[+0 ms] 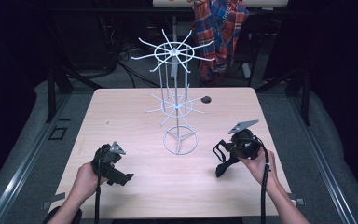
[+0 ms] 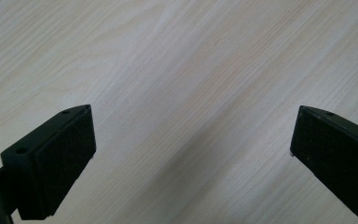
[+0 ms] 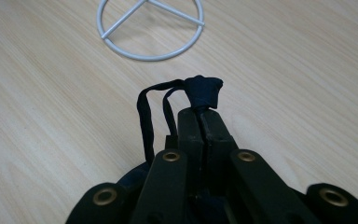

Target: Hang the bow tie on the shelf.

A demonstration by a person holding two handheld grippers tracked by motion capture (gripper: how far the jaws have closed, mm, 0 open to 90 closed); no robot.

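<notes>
A white wire rack (image 1: 175, 105) stands in the middle of the wooden table (image 1: 116, 116), with two tiers of spoke arms above a ring base (image 3: 151, 28). My right gripper (image 3: 200, 112) is shut on a dark navy cloth piece with strap loops (image 3: 204, 91), held just above the table and short of the ring base. In the high view the right gripper (image 1: 224, 156) is right of the rack, and the cloth piece (image 1: 220, 169) droops from it. My left gripper (image 2: 196, 112) is open over bare wood with nothing between its jaws; in the high view it (image 1: 123, 178) sits front left.
A plaid shirt (image 1: 219, 32) hangs behind the table's far edge. A small dark hole (image 1: 206, 99) marks the tabletop right of the rack. Metal floor rails run along both sides of the table.
</notes>
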